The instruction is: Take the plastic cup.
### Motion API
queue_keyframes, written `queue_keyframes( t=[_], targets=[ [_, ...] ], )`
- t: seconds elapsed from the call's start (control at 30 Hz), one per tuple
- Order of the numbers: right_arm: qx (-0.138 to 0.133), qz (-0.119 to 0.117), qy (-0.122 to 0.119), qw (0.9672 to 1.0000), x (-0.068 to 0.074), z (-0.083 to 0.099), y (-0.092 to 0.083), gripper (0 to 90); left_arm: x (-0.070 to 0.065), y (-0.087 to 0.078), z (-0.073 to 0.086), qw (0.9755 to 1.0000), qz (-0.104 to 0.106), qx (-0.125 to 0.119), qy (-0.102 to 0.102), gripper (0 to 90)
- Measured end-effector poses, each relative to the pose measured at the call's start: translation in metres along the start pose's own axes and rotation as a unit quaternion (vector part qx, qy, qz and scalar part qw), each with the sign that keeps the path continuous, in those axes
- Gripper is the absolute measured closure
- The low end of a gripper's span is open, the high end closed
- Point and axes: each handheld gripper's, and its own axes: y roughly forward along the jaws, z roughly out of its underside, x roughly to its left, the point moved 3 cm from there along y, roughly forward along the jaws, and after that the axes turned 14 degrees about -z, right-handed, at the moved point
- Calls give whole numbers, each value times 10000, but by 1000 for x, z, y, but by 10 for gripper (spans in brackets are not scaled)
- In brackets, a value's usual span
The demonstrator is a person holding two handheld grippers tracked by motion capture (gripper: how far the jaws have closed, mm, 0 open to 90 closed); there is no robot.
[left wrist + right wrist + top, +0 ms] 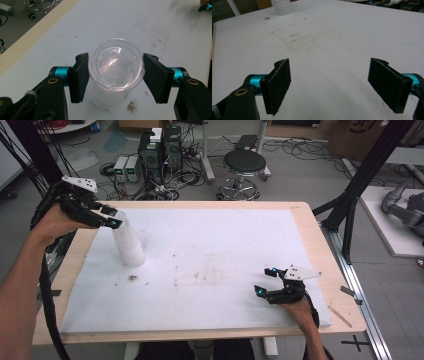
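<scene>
A tall stack of clear plastic cups (129, 245) stands on the white mat (210, 245) at the back left. My left gripper (115, 221) is at the top of the stack. In the left gripper view the top cup (116, 62) sits mouth up between the two black pads (79, 78), which press on its rim from both sides, with the rest of the stack (107, 98) below it. My right gripper (266, 281) rests near the front right of the mat, open, with nothing between its fingers (277, 83). The stack (282, 7) appears far off in the right gripper view.
The mat covers most of a wooden table (330, 265). A dark crumb spot (132, 278) lies in front of the stack, and faint stains (200, 275) mark the mat's middle. Beyond the table stand a stool (244, 165) and computer boxes (160, 150) with cables. A black frame post (350, 200) rises at the right.
</scene>
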Motion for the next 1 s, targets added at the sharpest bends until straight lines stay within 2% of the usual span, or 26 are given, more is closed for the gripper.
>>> queue_keyframes(
  t=[0.2, 0.23, 0.37, 0.53, 0.8, 0.87, 0.97, 1.0],
  targets=[
    [21, -4, 41, 10000, 0, 0, 0, 186, 1, -20, -17, 9998, -55, -195, 45, 403],
    [15, 2, 26, 10000, 0, 0, 0, 186, 1, -23, -20, 9997, -73, -240, -2, 403],
    [12, 7, 26, 10000, 1, 0, 0, 186, 0, -36, -32, 9992, -122, -379, 61, 405],
    [4, 16, 1, 10000, 0, 0, 0, 186, 0, -54, -45, 9986, -229, -427, 191, 406],
    [-12, -1, 0, 10000, 0, 0, 0, 186, -3, -67, -52, 9982, -269, -502, 194, 407],
    [-11, -1, -1, 10000, 0, 0, 0, 186, -6, -67, -51, 9986, -227, -456, 156, 407],
    [-2, -10, 27, 10000, 0, 0, 0, 186, -18, -67, -55, 9983, -125, -482, 310, 409],
    [-10, -9, 30, 10000, 0, 0, 0, 186, -23, -68, -57, 9980, -102, -542, 301, 409]
  ],
)
